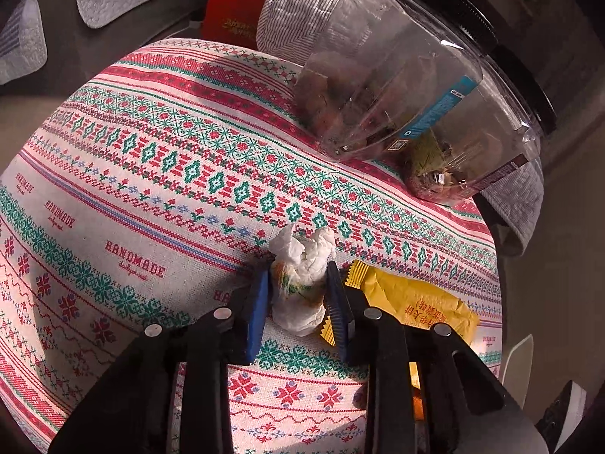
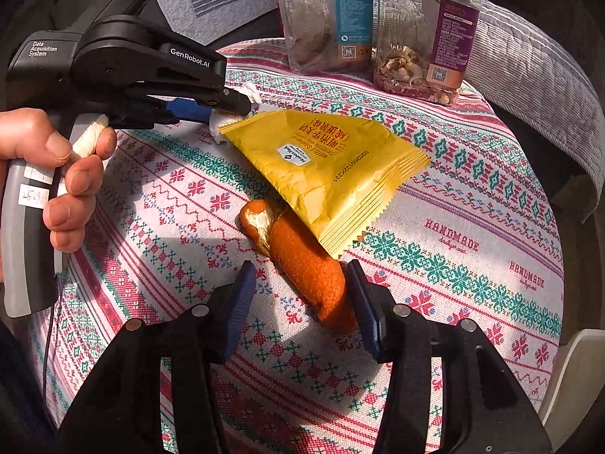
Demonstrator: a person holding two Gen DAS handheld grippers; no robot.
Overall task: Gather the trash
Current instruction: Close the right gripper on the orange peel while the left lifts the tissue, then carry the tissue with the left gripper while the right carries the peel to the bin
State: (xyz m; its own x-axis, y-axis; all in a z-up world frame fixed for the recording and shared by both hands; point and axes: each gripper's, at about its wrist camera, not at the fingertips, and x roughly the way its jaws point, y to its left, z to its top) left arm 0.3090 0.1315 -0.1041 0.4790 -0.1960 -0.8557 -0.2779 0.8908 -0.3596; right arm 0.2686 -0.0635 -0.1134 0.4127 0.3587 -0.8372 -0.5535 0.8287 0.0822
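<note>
Your left gripper (image 1: 298, 295) sits down on the patterned tablecloth (image 1: 151, 189) w/ its blue pads narrowed around the crumpled tissue wad (image 1: 302, 283); both pads look pressed against it, so it's pinched. Yellow snack wrapper (image 1: 412, 302) lies just right of that wad, touching the right finger. Your right gripper (image 2: 302, 295) straddles the orange peel (image 2: 302, 261), jaws about a third open: right pad touches the peel, left pad stands clear w/ cloth showing between, so no grip yet. Peel's far end tucks under the wrapper's corner. Two clear plastic jars (image 2: 378, 26) stand at the table's far edge. Your hand (image 2: 56, 178) grips the left tool's handle.
</note>
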